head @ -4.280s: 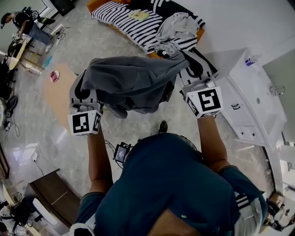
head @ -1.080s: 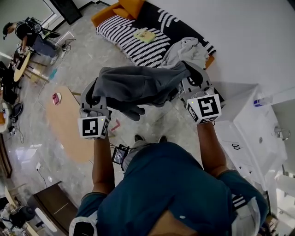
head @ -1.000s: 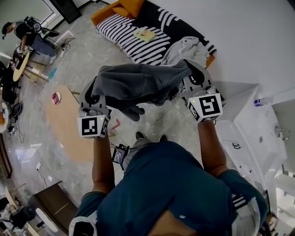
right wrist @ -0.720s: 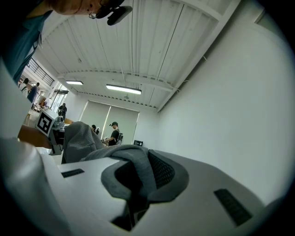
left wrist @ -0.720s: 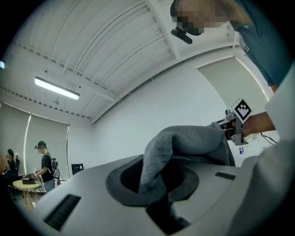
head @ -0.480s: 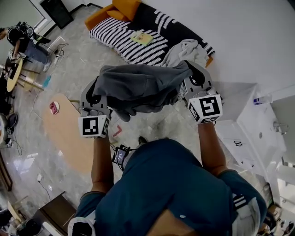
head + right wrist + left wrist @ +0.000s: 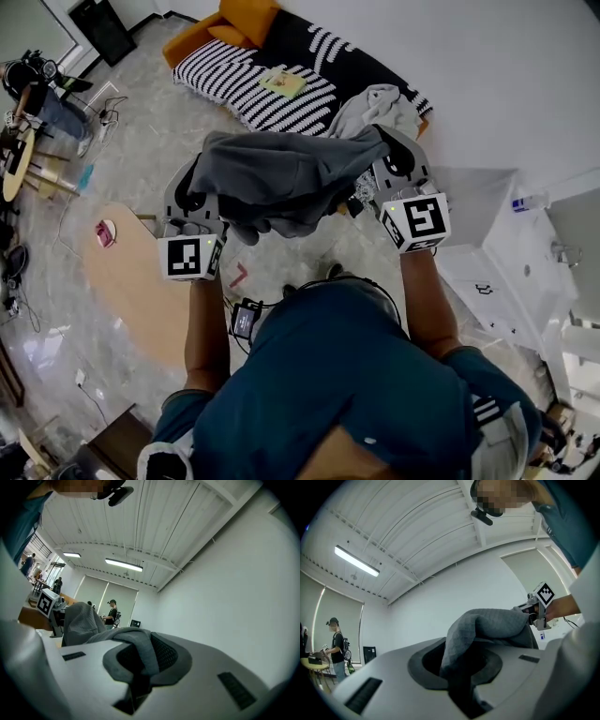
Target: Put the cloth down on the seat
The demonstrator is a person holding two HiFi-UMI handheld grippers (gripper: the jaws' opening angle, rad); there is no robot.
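While the striped sofa seat (image 7: 246,82) waits at 12 o'clock, the grey cloth (image 7: 281,176) hangs mid-air.
Left tongs (image 7: 190,192) and right tongs (image 7: 396,167) each clench one end, holding it spread, ready for laying down.

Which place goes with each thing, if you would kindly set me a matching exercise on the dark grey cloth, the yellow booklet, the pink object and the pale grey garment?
Things:
1. dark grey cloth
2. yellow booklet
3. pink object
4. pale grey garment

Places:
A. on the oval wooden table
B. lying flat on the middle of the striped seat
C. in the air, clamped at one end by the left gripper and at the other by the right gripper
D. heaped at one end of that seat

Pairs: 1-C, 2-B, 3-A, 4-D
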